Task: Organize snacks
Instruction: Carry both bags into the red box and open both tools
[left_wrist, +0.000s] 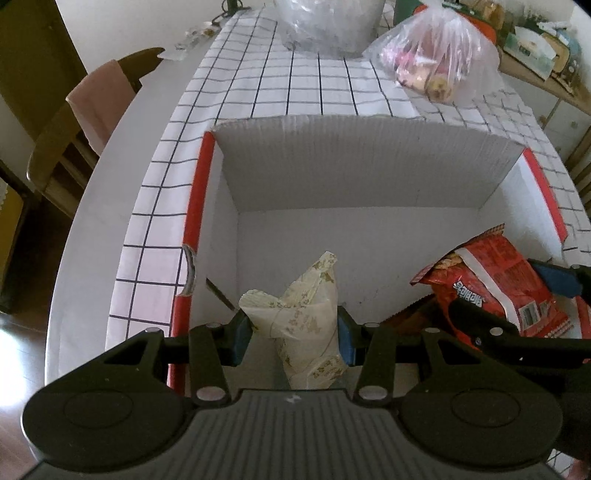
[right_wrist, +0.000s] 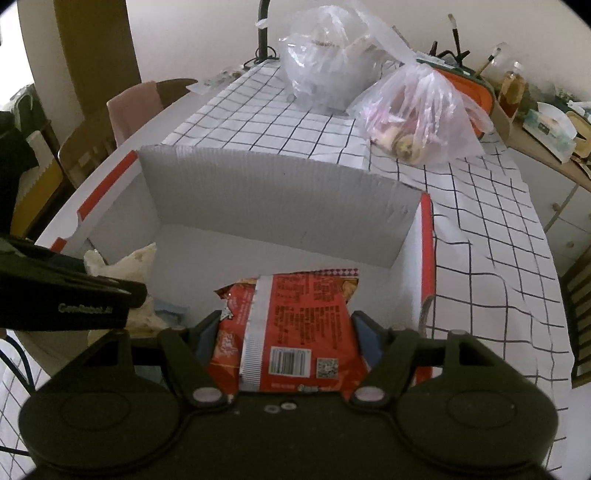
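Both grippers angle down over the white box (left_wrist: 369, 166): left gripper (left_wrist: 293, 332) pinches the cream packet (left_wrist: 306, 314) at 6 o'clock, right gripper (right_wrist: 286, 336) clamps the red snack bag (right_wrist: 295, 325) at 4 o'clock

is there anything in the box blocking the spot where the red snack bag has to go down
Nothing visible does. The right gripper holds the red foil snack bag over the white cardboard box, whose floor ahead of it is bare. The cream paper-wrapped snack in the left gripper sits off to the left side.
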